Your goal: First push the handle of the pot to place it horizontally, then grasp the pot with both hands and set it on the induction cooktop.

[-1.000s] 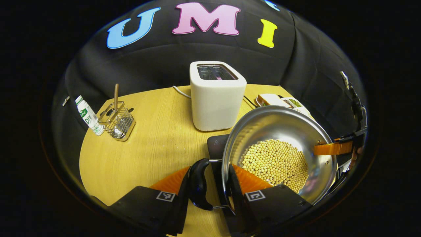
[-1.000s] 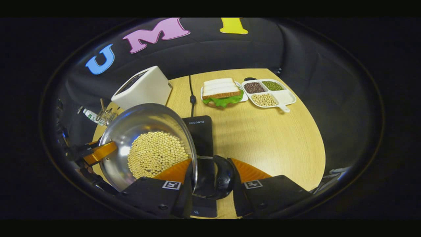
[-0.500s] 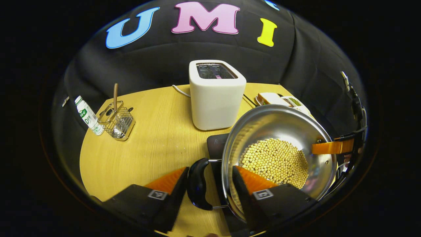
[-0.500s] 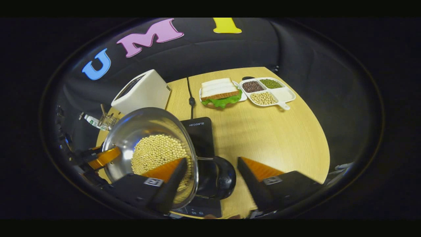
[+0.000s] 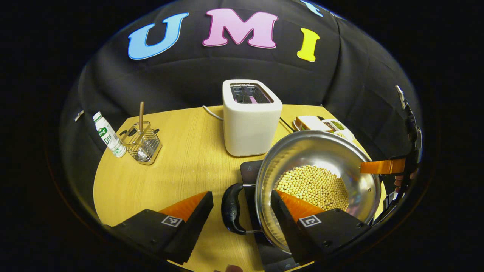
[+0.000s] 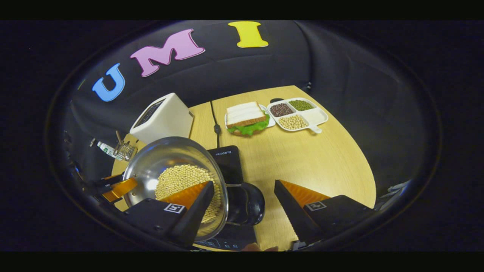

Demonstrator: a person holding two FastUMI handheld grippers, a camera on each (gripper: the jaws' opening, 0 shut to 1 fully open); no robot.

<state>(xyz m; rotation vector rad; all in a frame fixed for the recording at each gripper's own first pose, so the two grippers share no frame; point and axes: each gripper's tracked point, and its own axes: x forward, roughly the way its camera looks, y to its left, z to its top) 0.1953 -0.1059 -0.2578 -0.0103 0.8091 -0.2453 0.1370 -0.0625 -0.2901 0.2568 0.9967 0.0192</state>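
The steel pot (image 5: 310, 151) holds soybeans (image 5: 314, 185) and rests on the black induction cooktop (image 5: 251, 169). Its black side handle (image 5: 230, 213) lies between the spread fingers of my left gripper (image 5: 240, 196), which is open and not pressing on it. In the right gripper view the pot (image 6: 159, 158) sits at lower left on the cooktop (image 6: 227, 158). The opposite black handle (image 6: 247, 204) lies between the parted fingers of my open right gripper (image 6: 244, 185). One finger of each gripper reaches over the pot rim. The right gripper (image 5: 382, 166) shows across the pot.
A white toaster (image 5: 251, 117) stands behind the pot. A small bottle (image 5: 107, 134) and a wire basket (image 5: 143, 138) sit at the table's left edge. A sandwich plate (image 6: 245, 119), a divided tray of beans (image 6: 297, 113) and a black cable (image 6: 215, 121) lie at the back.
Both grippers were shut on the pot's two handles; they have opened and drawn back a little. The pot has settled lower onto the cooktop.
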